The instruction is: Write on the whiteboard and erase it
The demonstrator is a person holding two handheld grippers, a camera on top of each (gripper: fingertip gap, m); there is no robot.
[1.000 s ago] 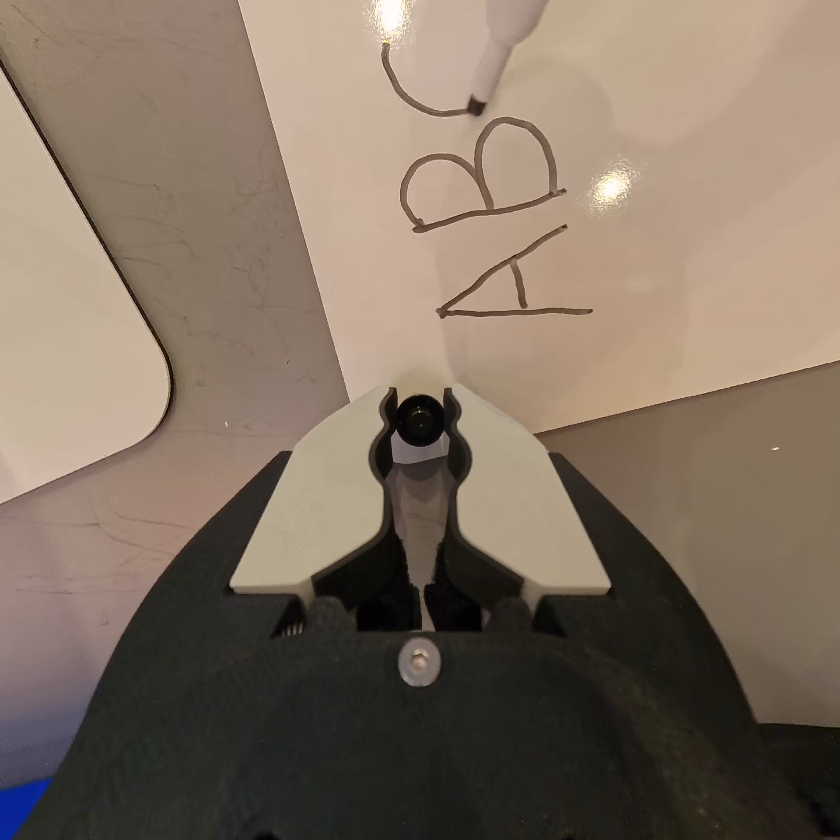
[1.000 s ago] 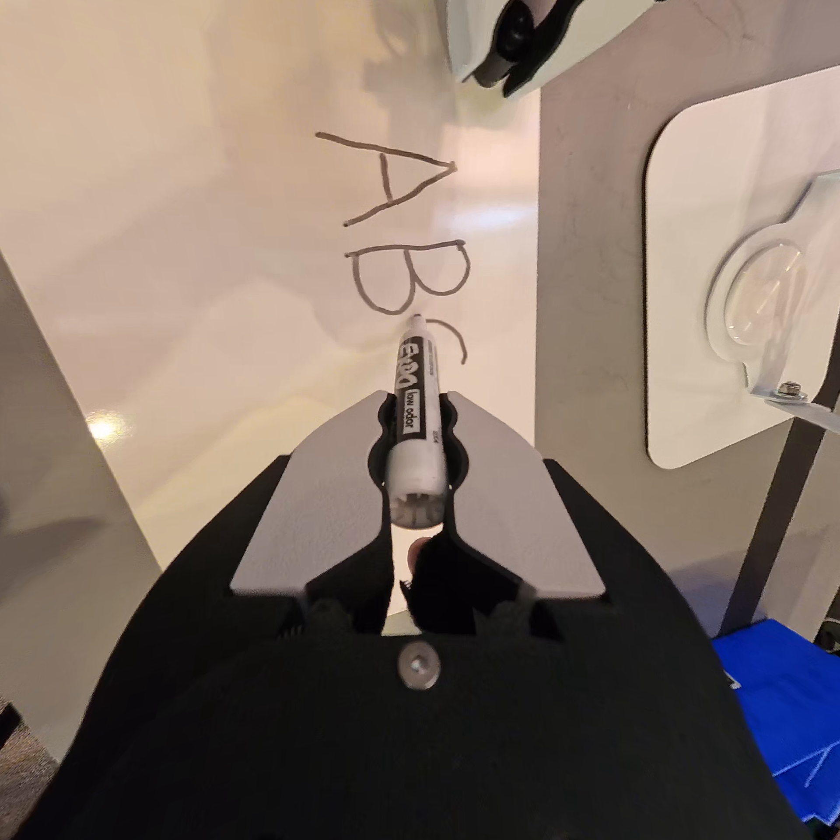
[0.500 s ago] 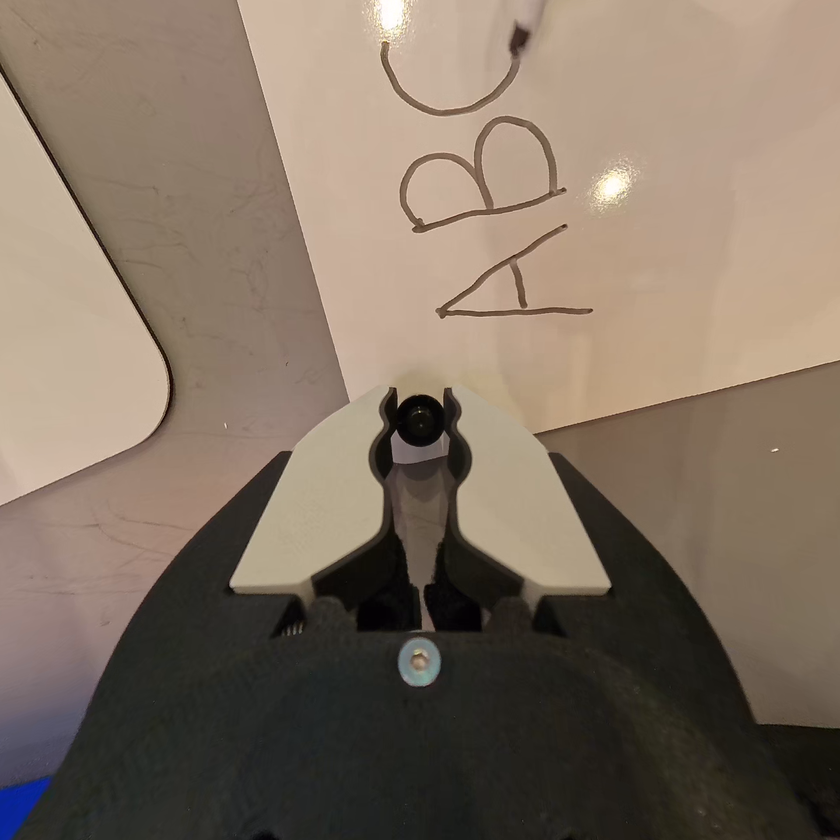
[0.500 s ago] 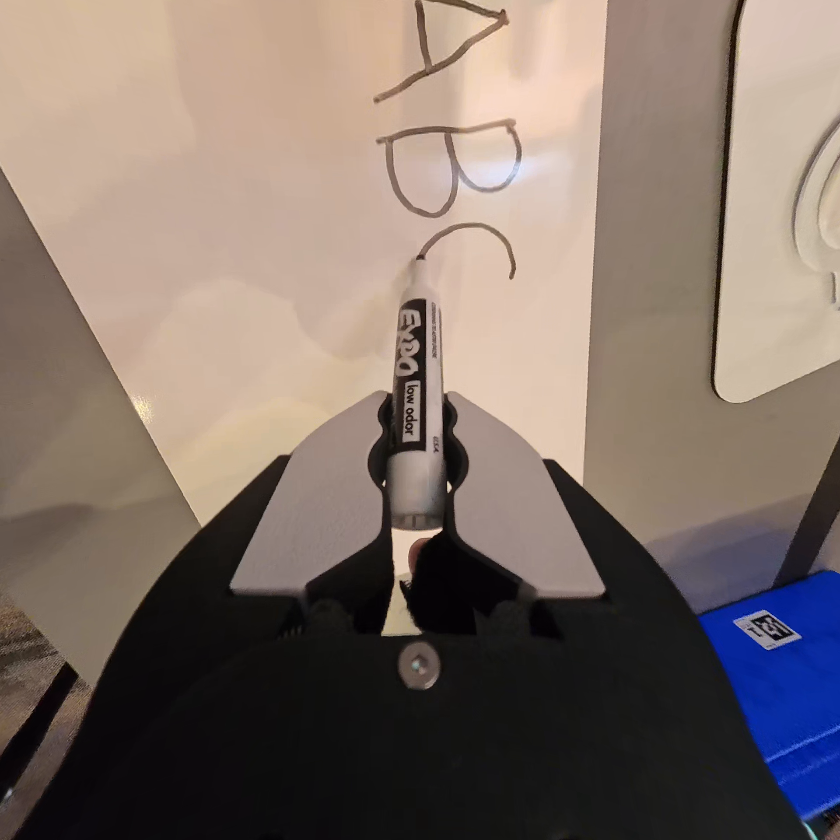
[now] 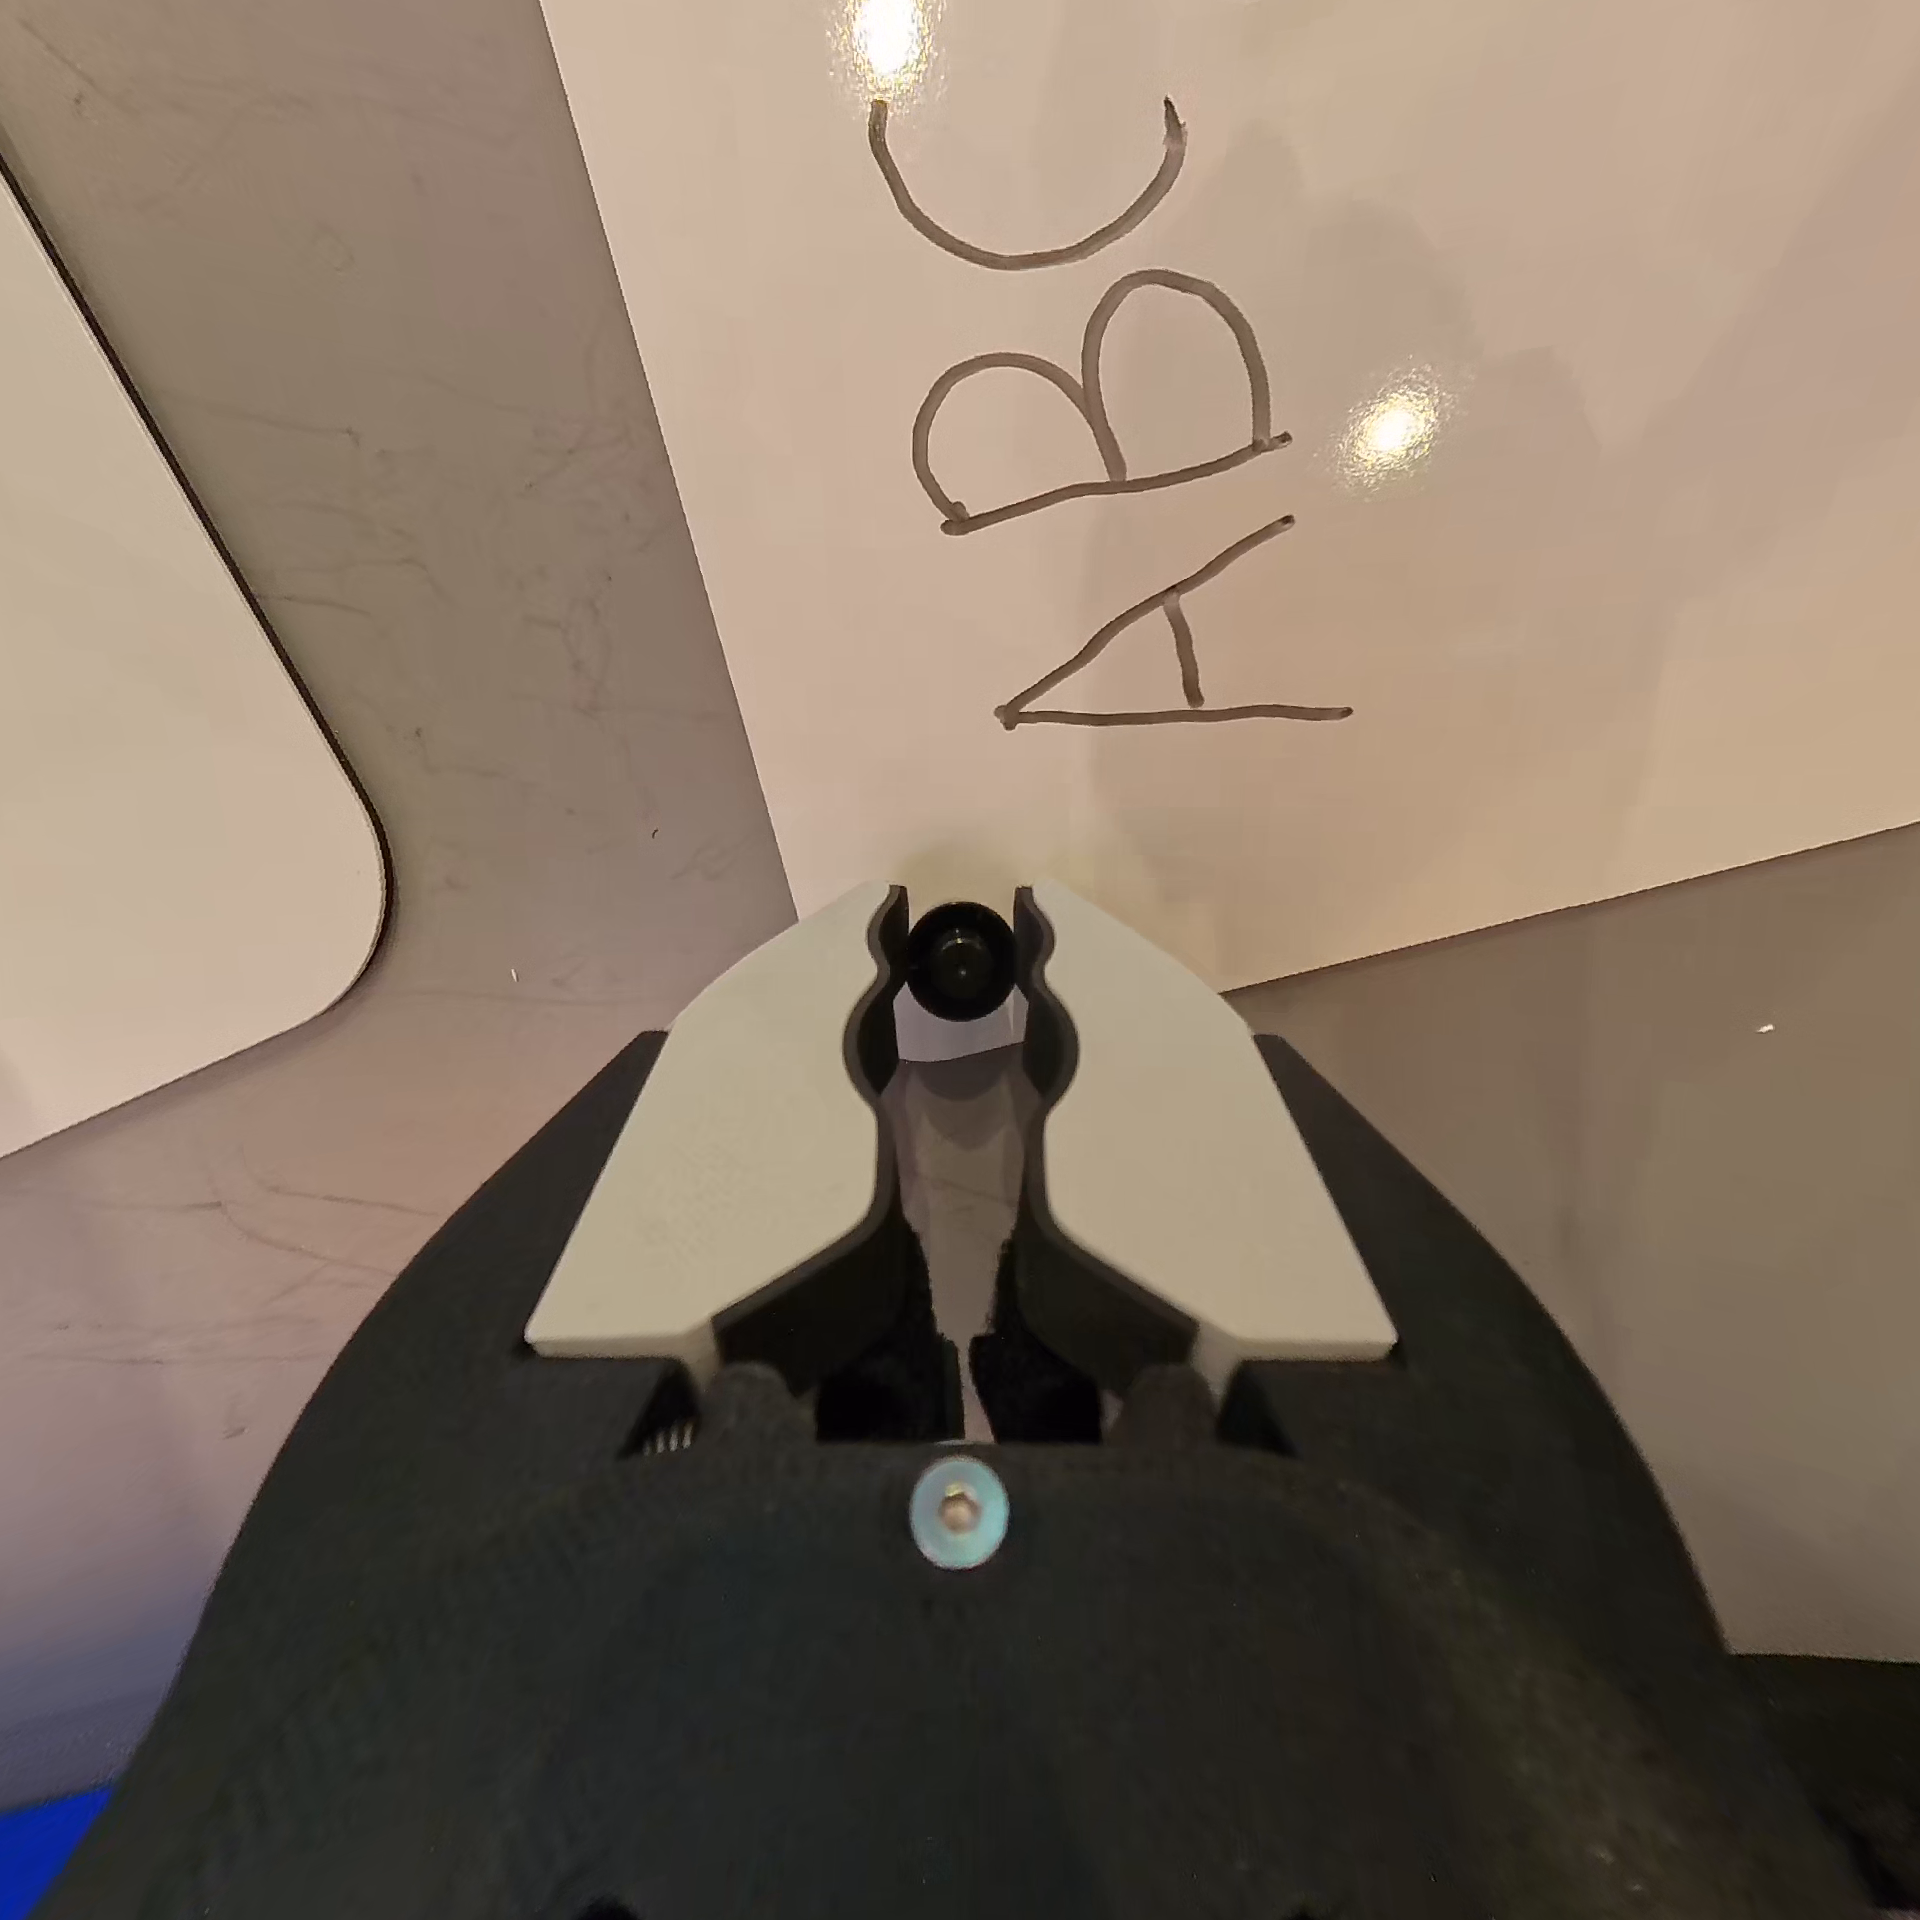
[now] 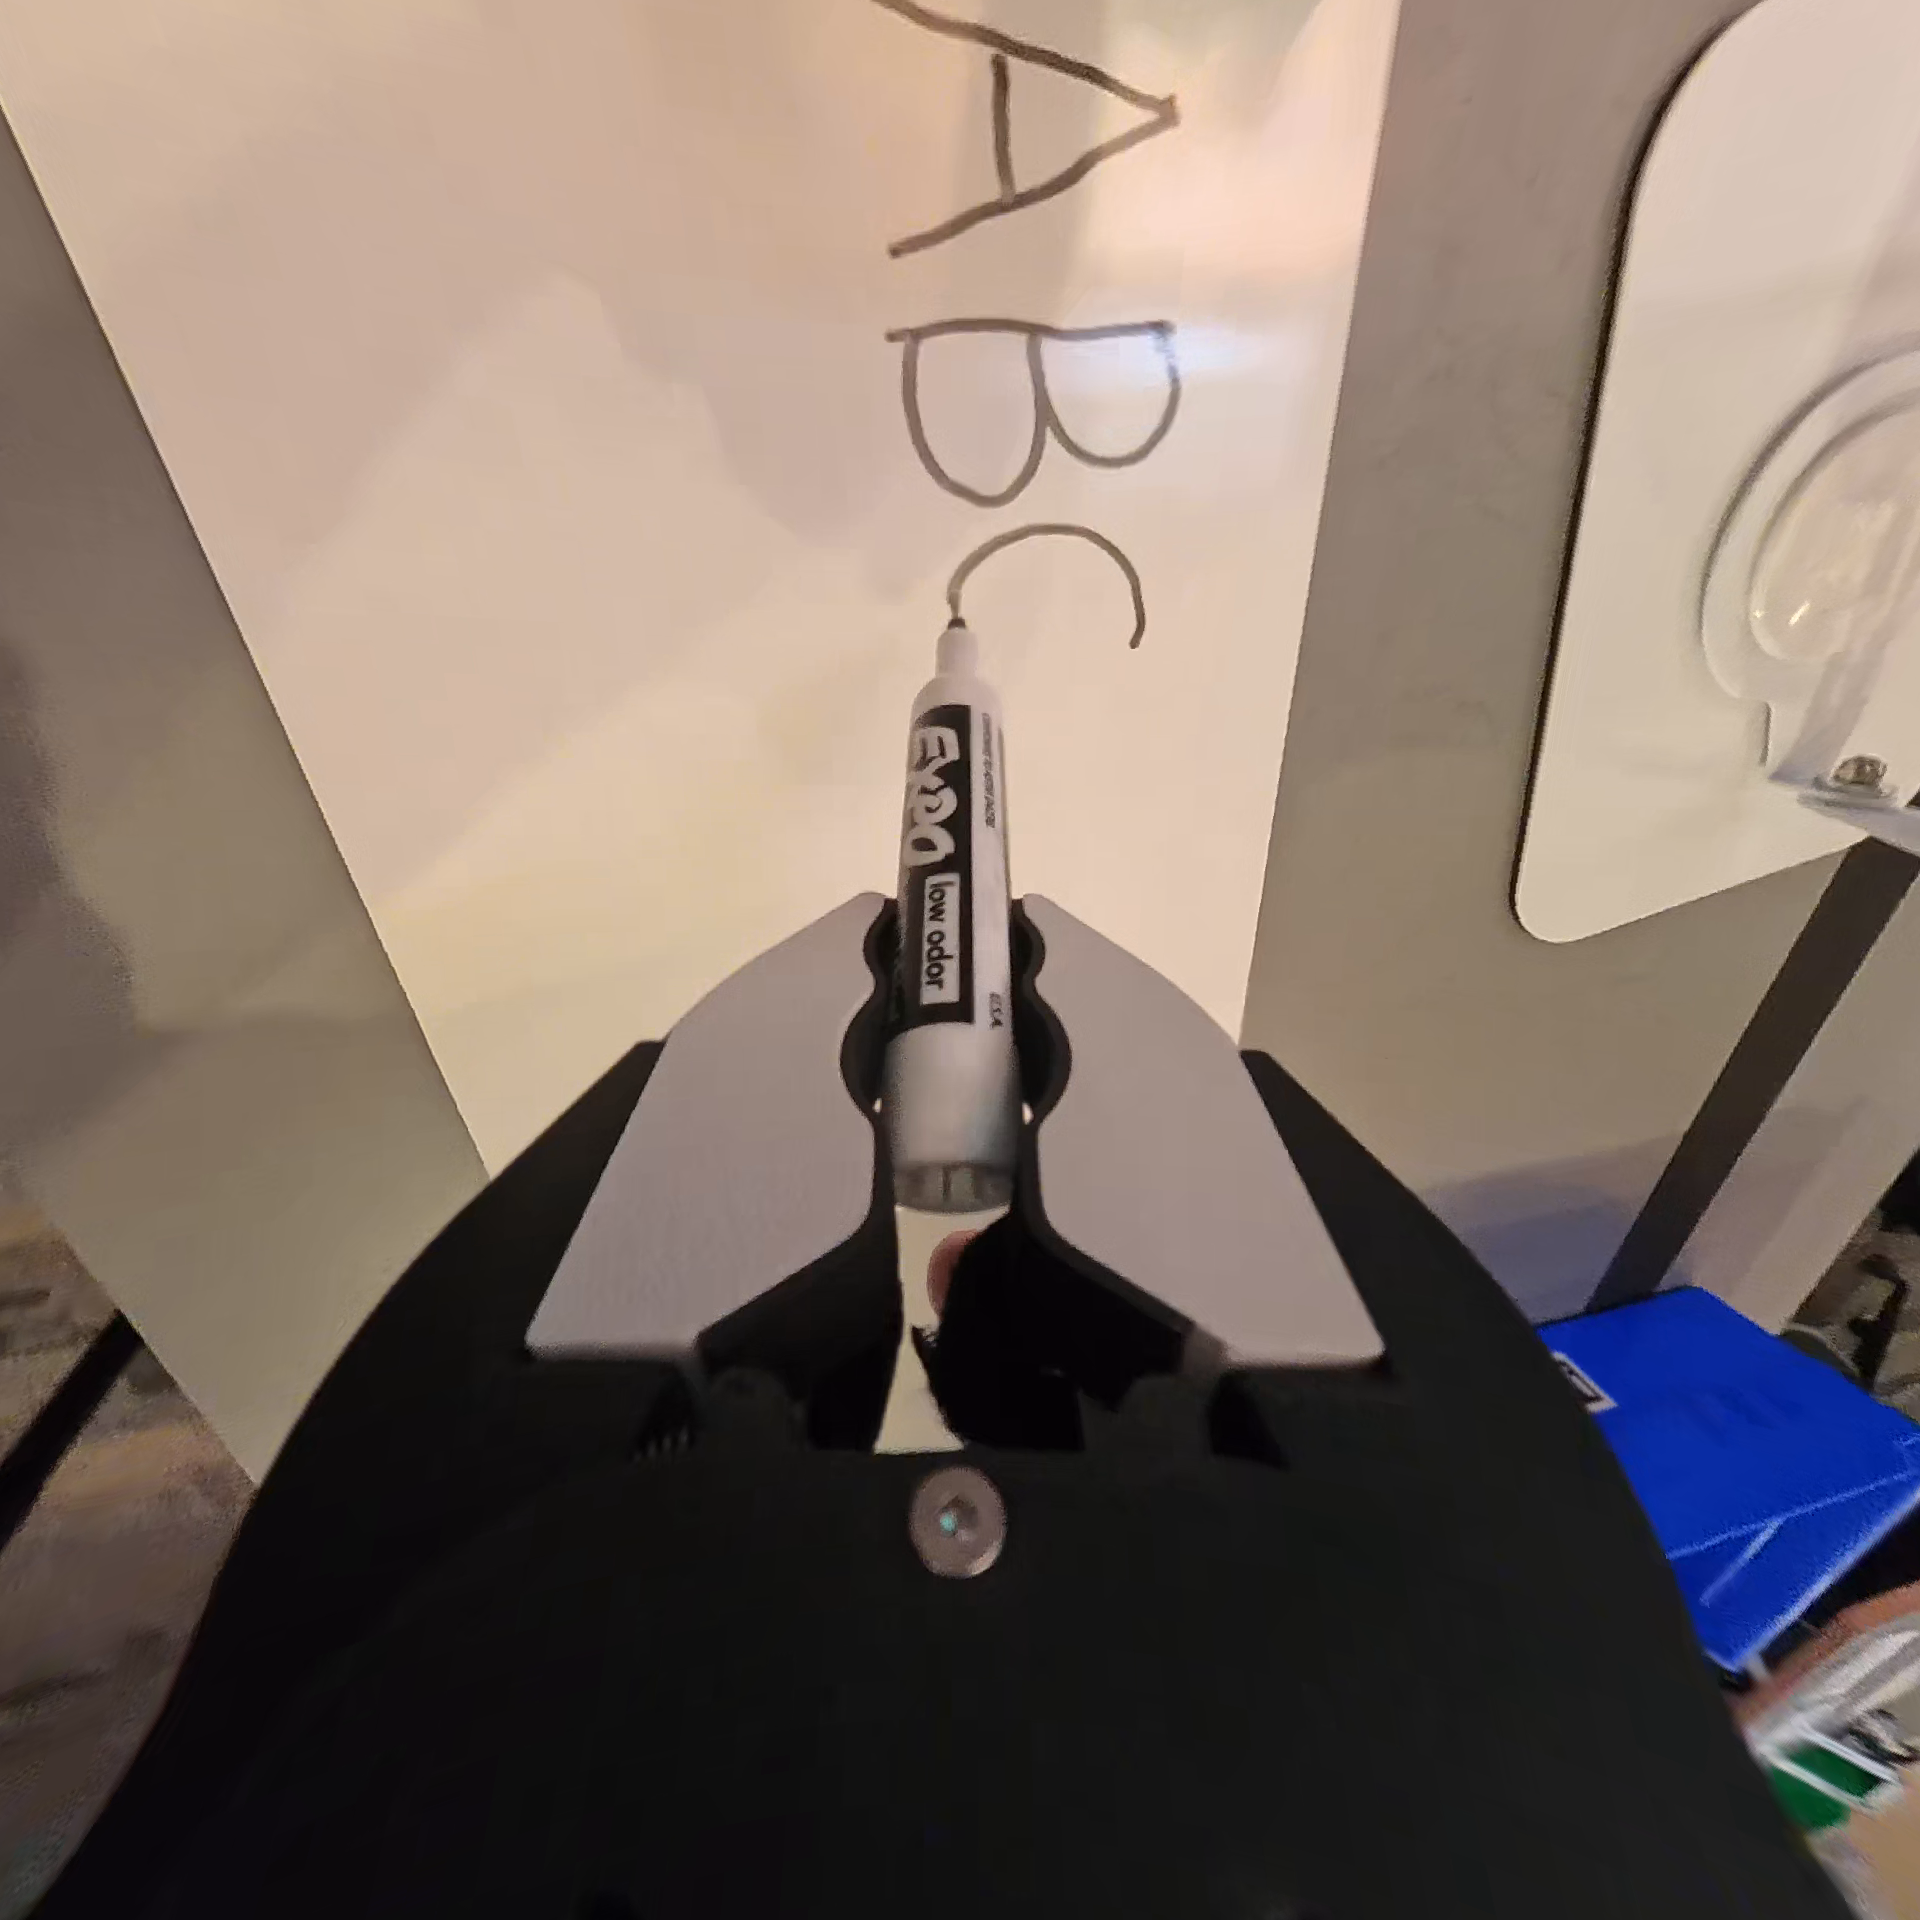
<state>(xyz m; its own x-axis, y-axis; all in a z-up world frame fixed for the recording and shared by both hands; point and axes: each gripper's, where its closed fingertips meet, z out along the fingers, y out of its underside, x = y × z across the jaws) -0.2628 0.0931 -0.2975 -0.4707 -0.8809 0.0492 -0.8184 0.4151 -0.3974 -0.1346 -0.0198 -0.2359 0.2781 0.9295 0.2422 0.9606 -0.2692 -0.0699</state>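
Right gripper (image 6: 956, 997) clamped on white marker (image 6: 951, 883), tip at whiteboard (image 6: 623, 416), 12 o'clock from the jaws. Left gripper (image 5: 958, 966) clamped on black cap (image 5: 956, 961); black strokes (image 5: 1101, 416) at 12 o'clock.

marker (image 6: 951, 904) in right gripper (image 6: 954, 914) | tip by marks (image 6: 1039, 416) on whiteboard (image 6: 520, 520) | cap (image 5: 957, 961) in left gripper (image 5: 957, 914)

My two wrist cameras face the whiteboard (image 5: 1558, 520) closely from opposite sides; both views share its handwritten marks (image 6: 1039, 416).
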